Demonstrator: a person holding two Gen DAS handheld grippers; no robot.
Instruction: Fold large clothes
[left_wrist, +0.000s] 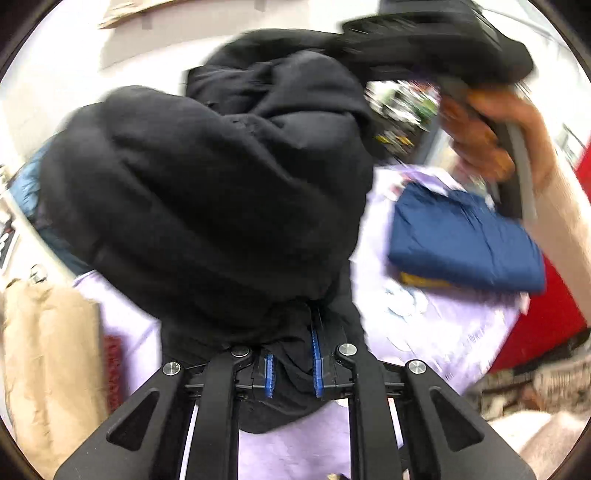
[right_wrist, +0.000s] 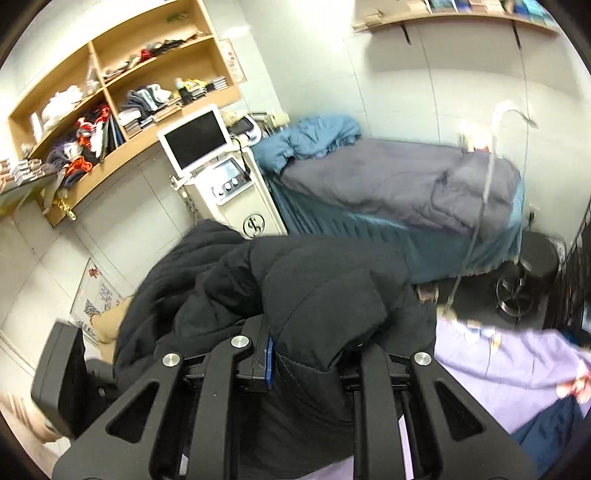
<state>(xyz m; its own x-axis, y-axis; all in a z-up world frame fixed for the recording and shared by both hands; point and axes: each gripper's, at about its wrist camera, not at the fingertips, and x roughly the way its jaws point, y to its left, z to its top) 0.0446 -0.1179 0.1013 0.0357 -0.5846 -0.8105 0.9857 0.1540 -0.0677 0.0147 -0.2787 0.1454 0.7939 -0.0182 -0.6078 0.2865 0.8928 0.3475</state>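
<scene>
Left wrist view: left gripper (left_wrist: 293, 360) and right gripper (right_wrist: 306, 363) each clamp the black padded jacket (left_wrist: 207, 192), lifting it above the lavender sheet (left_wrist: 443, 325) for spreading, presumably.

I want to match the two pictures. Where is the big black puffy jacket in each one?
Left wrist view: the black puffy jacket fills the middle, bunched up, pinched by the left hand-held gripper at the bottom.
Right wrist view: it sits low in the middle, spilling left, pinched by the right hand-held gripper.
Shared landmark: the lilac sheet, lower right in the left view and at the right edge in the right view.
</scene>
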